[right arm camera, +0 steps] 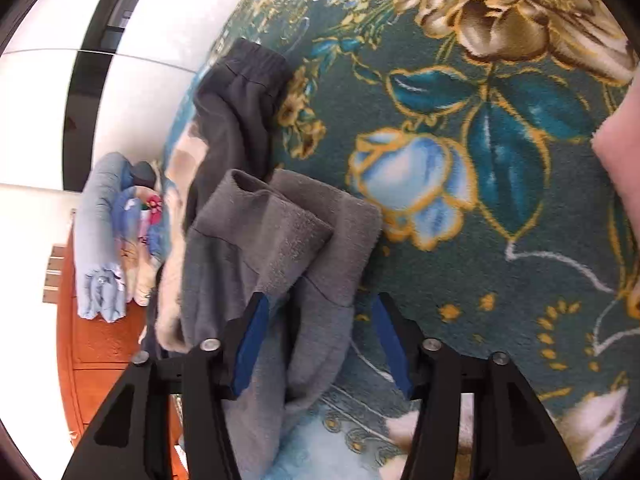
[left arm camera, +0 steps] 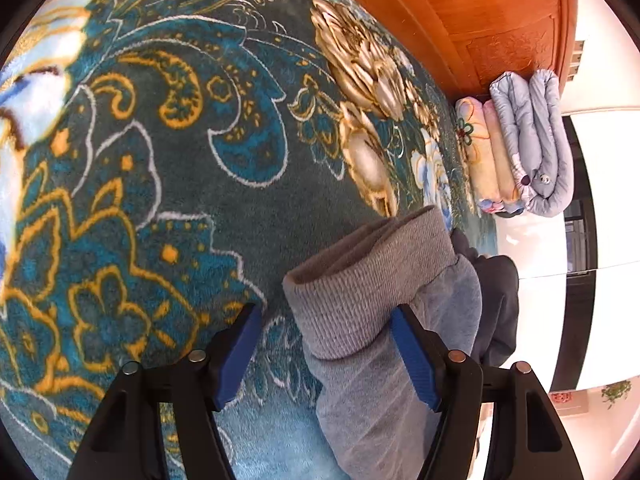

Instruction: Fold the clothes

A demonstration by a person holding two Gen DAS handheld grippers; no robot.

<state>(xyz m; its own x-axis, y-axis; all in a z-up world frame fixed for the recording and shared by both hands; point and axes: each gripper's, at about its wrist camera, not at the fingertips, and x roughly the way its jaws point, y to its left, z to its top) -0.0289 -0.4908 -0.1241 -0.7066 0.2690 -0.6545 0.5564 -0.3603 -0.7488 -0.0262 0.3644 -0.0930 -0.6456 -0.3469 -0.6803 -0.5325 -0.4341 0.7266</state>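
Note:
A grey fleece garment (left arm camera: pixel 360 292) with ribbed cuffs lies on the teal floral blanket (left arm camera: pixel 180 168). My left gripper (left arm camera: pixel 326 350) is open, and the cuff end sits between its blue pads and under the right finger. In the right wrist view the same grey garment (right arm camera: pixel 288 236) shows two stacked cuffs. My right gripper (right arm camera: pixel 320 340) is open and straddles the grey cloth just below them. A dark navy garment (right arm camera: pixel 236 120) lies behind the grey one, also visible as a dark garment (left arm camera: pixel 496 300) in the left wrist view.
A stack of folded quilts (left arm camera: pixel 520 144) sits against the orange wooden headboard (left arm camera: pixel 480 12); the quilts (right arm camera: pixel 108 240) also show at the left of the right wrist view. A pink cloth (right arm camera: pixel 620 140) enters at the right edge. The blanket (right arm camera: pixel 480 200) stretches wide.

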